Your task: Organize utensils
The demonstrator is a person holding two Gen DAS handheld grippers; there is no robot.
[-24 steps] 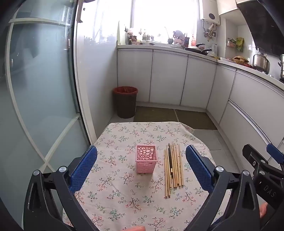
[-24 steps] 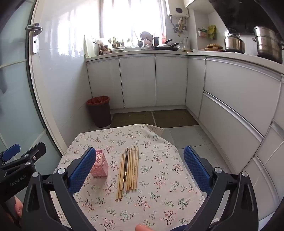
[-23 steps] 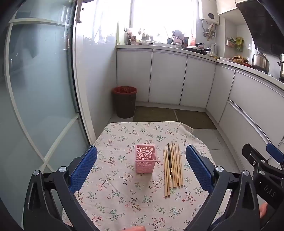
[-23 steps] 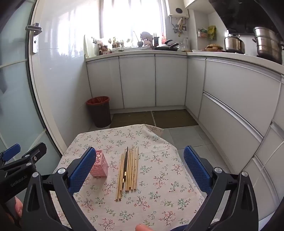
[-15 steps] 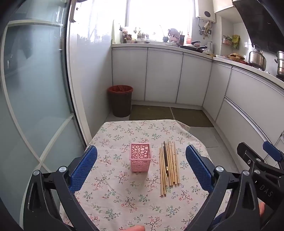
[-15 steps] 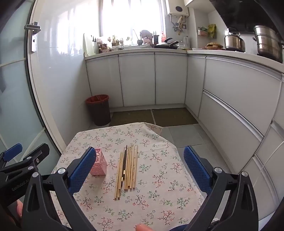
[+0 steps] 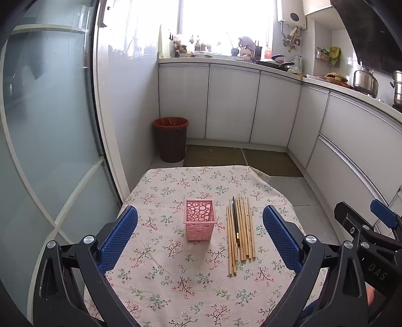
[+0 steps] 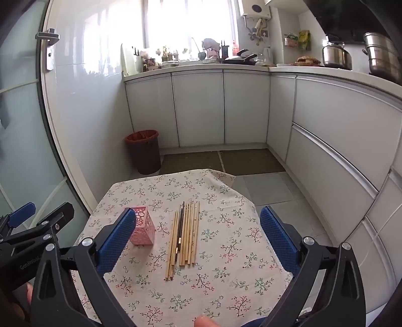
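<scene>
- A bright window (image 7: 226, 22) at the top centre floods the room with daylight.
- White L-shaped kitchen cabinets (image 7: 231, 105) run from centre to the right edge.
- A frosted glass sliding door (image 7: 47, 120) fills the left side.
- A dark brown waste bin with a red liner (image 7: 171, 139) stands at centre-left on the grey tiled floor (image 8: 266, 186).
- Steel pots (image 8: 336, 56) sit on the counter, upper right.

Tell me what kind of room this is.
A home kitchen, most likely: white base cabinets under a worktop, a kettle and stacked steamer pot on it, and a lined waste bin on the floor.
</scene>
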